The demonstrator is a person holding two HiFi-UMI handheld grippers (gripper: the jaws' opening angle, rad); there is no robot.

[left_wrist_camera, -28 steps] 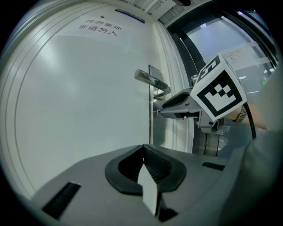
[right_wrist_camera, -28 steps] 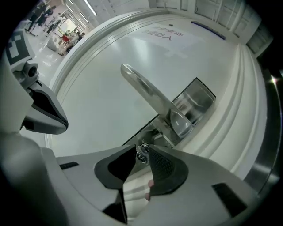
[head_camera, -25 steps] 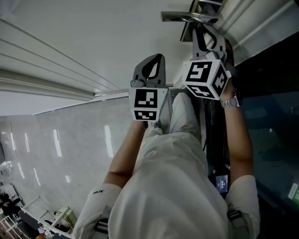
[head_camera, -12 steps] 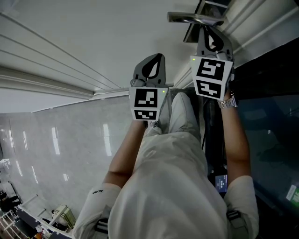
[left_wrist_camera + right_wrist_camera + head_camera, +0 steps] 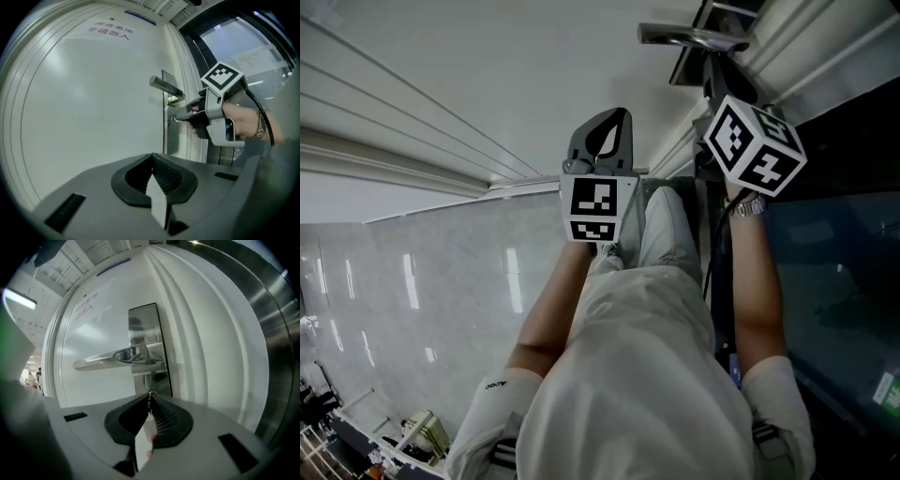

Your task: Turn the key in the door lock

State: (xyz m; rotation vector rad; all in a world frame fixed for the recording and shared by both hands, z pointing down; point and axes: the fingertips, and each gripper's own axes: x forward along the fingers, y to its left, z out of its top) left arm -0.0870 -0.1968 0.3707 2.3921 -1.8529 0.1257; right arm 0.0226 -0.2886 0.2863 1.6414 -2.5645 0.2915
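A white door (image 5: 506, 75) carries a steel lock plate (image 5: 145, 333) with a lever handle (image 5: 112, 357) and a keyhole below it. The key (image 5: 149, 394) sticks out of that keyhole, only its small metal head showing. My right gripper (image 5: 150, 400) is shut on the key, rolled to one side, its marker cube (image 5: 755, 141) tilted. In the left gripper view the right gripper (image 5: 177, 117) meets the key (image 5: 173, 118) under the handle (image 5: 164, 86). My left gripper (image 5: 153, 158) is shut and empty, held back from the door, left of the lock (image 5: 602, 131).
A dark glass panel (image 5: 844, 262) stands right of the door frame (image 5: 787, 56). Glossy pale floor (image 5: 412, 281) spreads below to the left. The person's legs (image 5: 656, 281) are close to the door. Printed characters (image 5: 111, 29) sit high on the door.
The right gripper has rolled at the lock, its marker cube showing different faces now. It has barely shifted place. The left gripper has stayed still.
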